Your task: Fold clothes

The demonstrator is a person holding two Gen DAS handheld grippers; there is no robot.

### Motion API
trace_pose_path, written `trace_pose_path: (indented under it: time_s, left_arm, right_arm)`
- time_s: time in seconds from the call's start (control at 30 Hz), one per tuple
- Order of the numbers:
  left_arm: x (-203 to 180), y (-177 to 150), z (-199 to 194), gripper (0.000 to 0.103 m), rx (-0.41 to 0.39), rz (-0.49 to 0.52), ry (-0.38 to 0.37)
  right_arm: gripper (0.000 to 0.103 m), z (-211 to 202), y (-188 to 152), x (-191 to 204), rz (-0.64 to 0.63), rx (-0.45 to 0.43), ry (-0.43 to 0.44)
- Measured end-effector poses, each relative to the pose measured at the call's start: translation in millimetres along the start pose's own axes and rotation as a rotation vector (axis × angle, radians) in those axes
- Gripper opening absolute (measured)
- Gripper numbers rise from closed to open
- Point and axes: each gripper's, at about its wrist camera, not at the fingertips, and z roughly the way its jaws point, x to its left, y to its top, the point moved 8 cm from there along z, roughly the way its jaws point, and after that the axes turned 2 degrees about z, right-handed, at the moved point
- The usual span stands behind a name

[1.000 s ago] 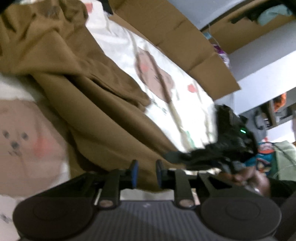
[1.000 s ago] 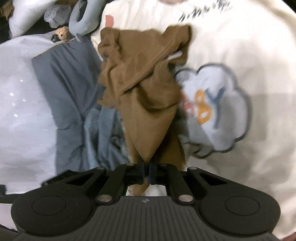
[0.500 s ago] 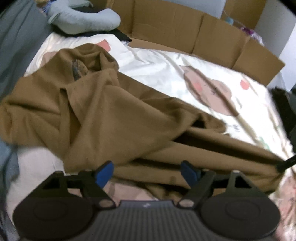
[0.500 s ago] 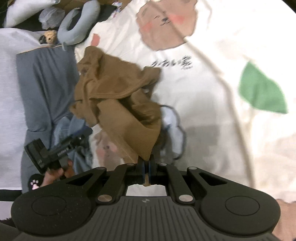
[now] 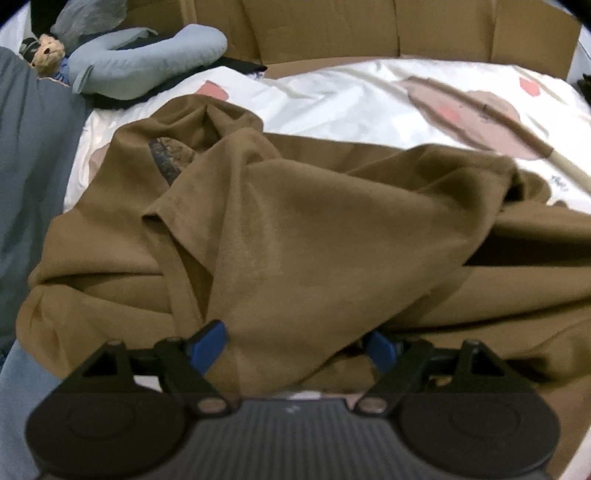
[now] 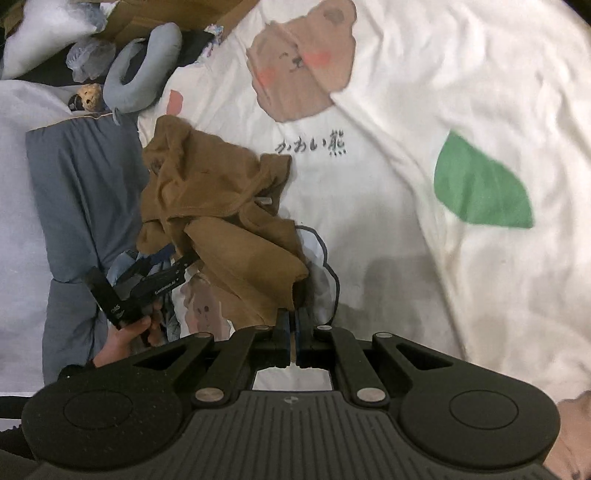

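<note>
Right now your R gripper [image 6: 294, 325] pinches a corner of the brown garment [image 5: 295, 236]; L gripper [image 5: 295, 343] stands wide over a fold.
Garment lies crumpled on the white bear-print sheet [image 6: 424, 110], its far end by the grey-blue bedding [image 6: 85, 177]; R jaws closed tight on cloth, that corner lifted off the sheet; L jaws just opened, blue pads either side of a fold, not pressing it; your L hand [image 6: 125, 332] shows in R view; cardboard [image 5: 369, 29] stands along the sheet's far edge.
</note>
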Motion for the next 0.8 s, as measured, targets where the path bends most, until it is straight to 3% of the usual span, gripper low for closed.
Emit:
trace_pose_path:
  time_s: [0.07, 0.1, 0.13, 0.37, 0.43, 0.47, 0.5, 0.53, 0.57, 0.6, 0.63, 0.67, 0.8]
  left_arm:
    - [0.5, -0.4, 1.7, 0.08, 0.004, 0.008, -0.004]
    - [0.5, -0.7, 2.6, 0.08, 0.006, 0.015, -0.005]
    - [0.4, -1.0, 4.2, 0.08, 0.009, 0.024, -0.005]
    - [0.1, -2.4, 15.6, 0.085, 0.014, 0.053, -0.014]
    - [0.2, -1.9, 17.1, 0.084, 0.01, 0.06, -0.011]
    - [1.0, -1.1, 16.7, 0.079, 0.006, 0.06, -0.007]
    - [1.9, -0.3, 16.3, 0.073, 0.002, 0.059, -0.003]
    - [3.3, 0.5, 15.6, 0.061, -0.002, 0.056, 0.0]
    - [5.9, 1.4, 14.4, 0.045, -0.005, 0.046, 0.0]
    - [9.0, 2.2, 13.3, 0.036, -0.006, 0.032, -0.005]
    - [11.9, 3.3, 11.2, 0.018, -0.011, 0.02, -0.011]
    - [14.7, 4.9, 7.8, 0.011, -0.02, 0.01, -0.019]
    - [23.0, 12.1, -8.7, 0.006, -0.061, -0.02, -0.048]
  right_arm:
    - [0.022, 8.7, -3.9, -2.4, -0.009, 0.0, -0.005]
    - [0.044, 13.3, -6.3, -2.9, -0.018, -0.002, -0.008]
    - [0.055, 18.1, -8.0, -2.6, -0.025, -0.006, -0.005]
    - [0.056, 53.9, -17.3, 0.7, -0.075, -0.021, 0.021]
    - [0.053, 62.7, -20.3, 4.5, -0.095, -0.021, 0.027]
    - [0.051, 67.0, -21.8, 6.7, -0.105, -0.021, 0.031]
    - [0.033, 71.2, -23.4, 8.9, -0.116, -0.021, 0.035]
    - [0.002, 72.4, -24.9, 9.9, -0.123, -0.019, 0.036]
    - [0.002, 72.3, -26.4, 10.4, -0.128, -0.015, 0.036]
    - [0.002, 72.2, -27.9, 10.8, -0.133, -0.012, 0.036]
    - [0.002, 72.0, -29.4, 11.3, -0.139, -0.008, 0.036]
    - [0.001, 68.6, -28.9, 10.5, -0.131, -0.014, 0.04]
    - [0.001, 46.7, -22.2, 8.3, -0.1, -0.051, 0.044]
